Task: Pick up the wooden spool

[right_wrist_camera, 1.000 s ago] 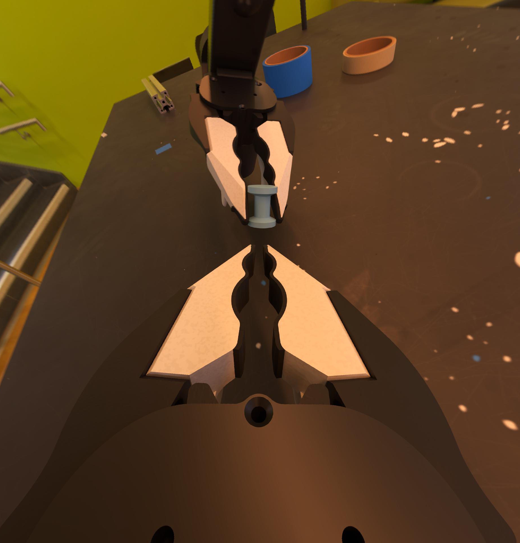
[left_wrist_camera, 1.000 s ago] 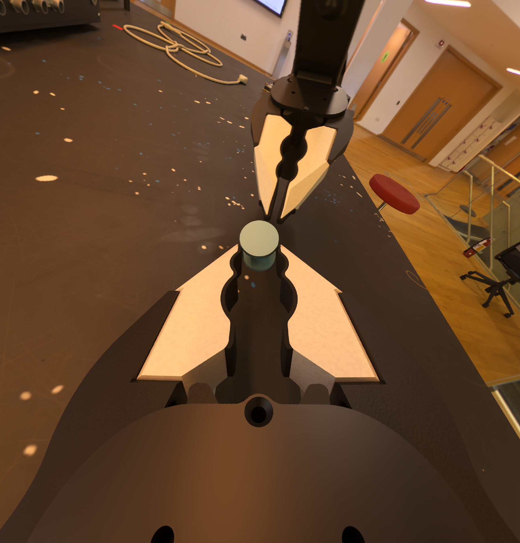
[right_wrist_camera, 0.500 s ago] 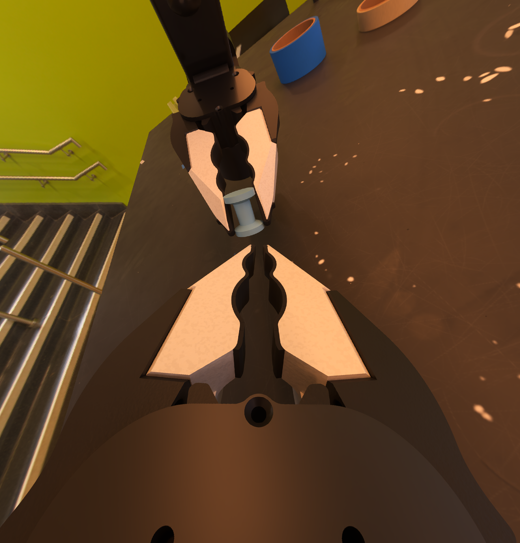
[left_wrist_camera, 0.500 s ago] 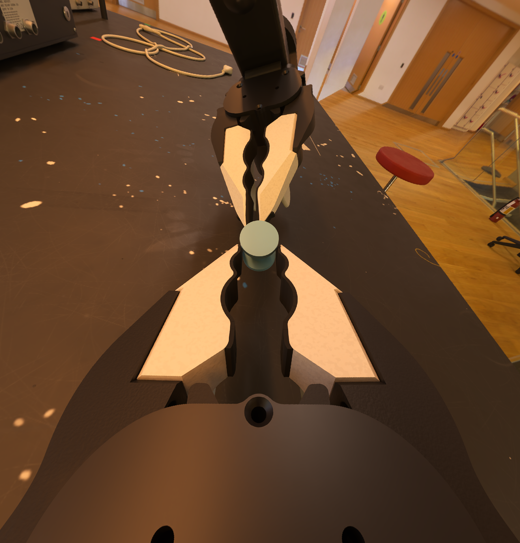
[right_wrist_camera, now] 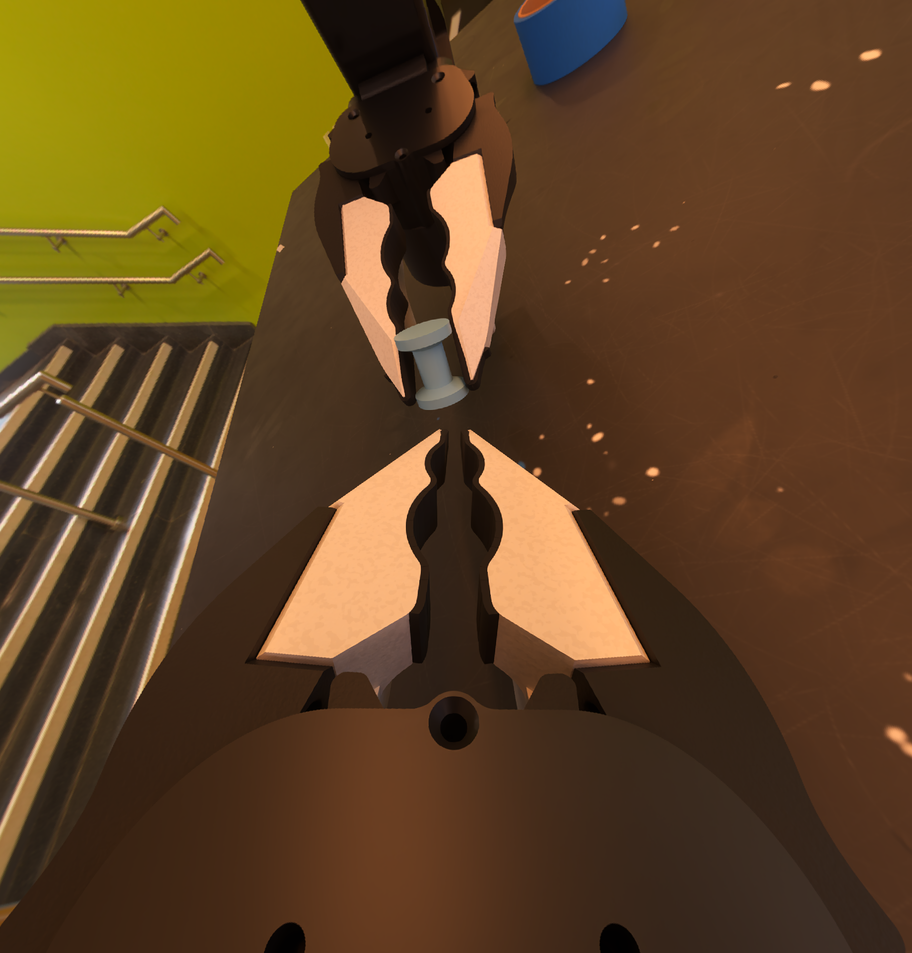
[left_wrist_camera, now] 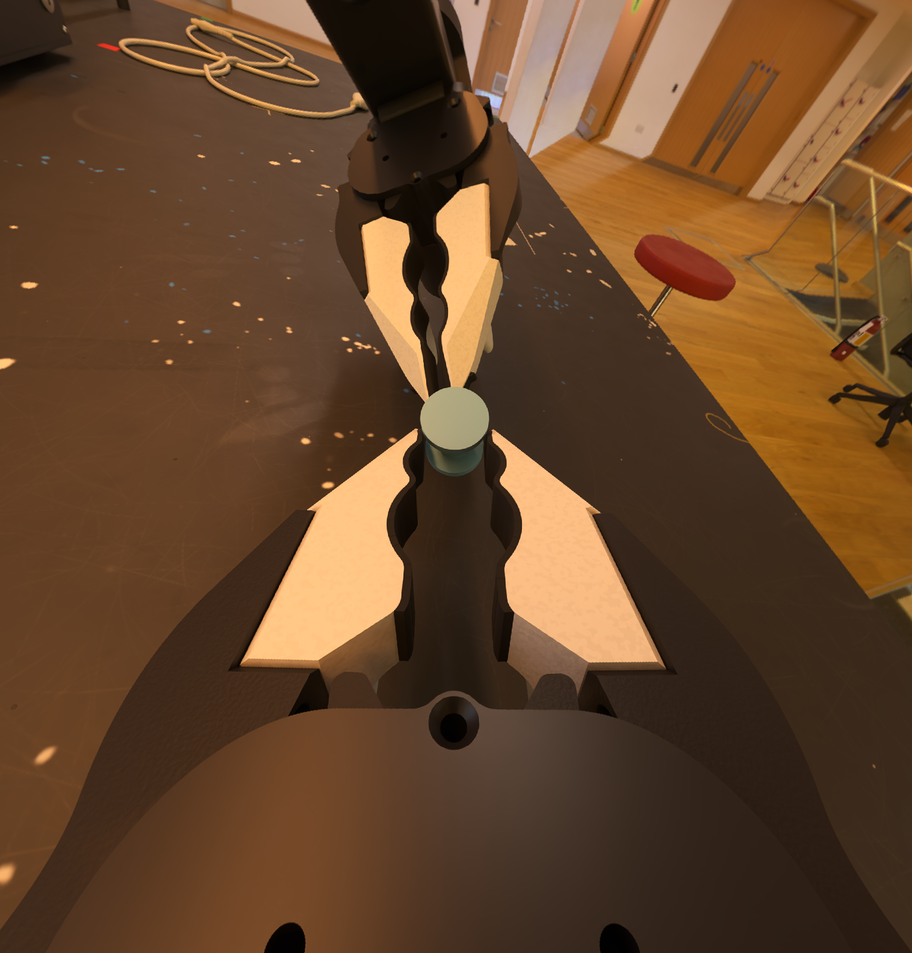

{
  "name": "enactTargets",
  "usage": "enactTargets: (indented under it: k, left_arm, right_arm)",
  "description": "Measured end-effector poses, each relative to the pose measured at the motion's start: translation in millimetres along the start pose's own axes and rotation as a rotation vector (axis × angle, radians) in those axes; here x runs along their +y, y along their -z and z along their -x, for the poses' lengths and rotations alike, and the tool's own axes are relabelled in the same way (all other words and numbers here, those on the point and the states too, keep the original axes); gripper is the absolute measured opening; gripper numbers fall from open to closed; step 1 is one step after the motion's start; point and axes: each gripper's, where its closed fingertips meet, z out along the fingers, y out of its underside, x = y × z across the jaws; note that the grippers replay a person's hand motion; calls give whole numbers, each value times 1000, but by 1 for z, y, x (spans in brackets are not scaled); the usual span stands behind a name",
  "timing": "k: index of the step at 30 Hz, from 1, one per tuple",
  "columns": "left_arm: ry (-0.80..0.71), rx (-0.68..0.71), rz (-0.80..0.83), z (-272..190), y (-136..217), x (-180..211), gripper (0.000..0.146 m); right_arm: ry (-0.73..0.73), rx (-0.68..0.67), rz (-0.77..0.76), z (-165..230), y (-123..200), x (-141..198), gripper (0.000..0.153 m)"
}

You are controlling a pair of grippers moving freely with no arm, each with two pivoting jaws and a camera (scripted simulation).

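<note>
Wooden spool [left_wrist_camera: 454,430], pale grey-green, is clamped at its waist between the tips of the left gripper [left_wrist_camera: 454,438] and is held tilted above the dark table [left_wrist_camera: 134,412]. Facing it from just beyond, the right gripper [right_wrist_camera: 454,433] is nearly closed on nothing. A blue tape roll [right_wrist_camera: 567,36] is seen far right.

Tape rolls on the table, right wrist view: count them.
1. A blue tape roll with an orange core lies at the top edge, right of the left gripper, partly cut off. Others may be out of frame.
</note>
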Motion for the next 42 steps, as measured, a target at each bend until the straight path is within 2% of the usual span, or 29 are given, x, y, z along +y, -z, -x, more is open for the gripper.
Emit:
enactTargets:
  k: [5,12,26,33,38,42]
  left_arm:
    - [-29,-2,5,-3,0,0,22]
    - [-52,-49,-49,1,5,-8,22]
    - [-26,-15,-194,-5,13,-28,22]
    - [-104,-64,-283,-5,19,-43,22]
    - [-119,-63,-283,-8,23,-50,22]
    - [-73,-1,-288,-13,28,-49,22]
  right_arm:
    - [-33,-22,1,2,-1,1,4]
    - [-101,-40,-84,0,-2,-9,4]
    - [-74,-92,-217,10,0,-28,4]
    - [-18,-81,-329,13,3,-43,5]
    - [135,-21,-344,17,7,-50,5]
    - [229,14,-316,19,6,-47,5]
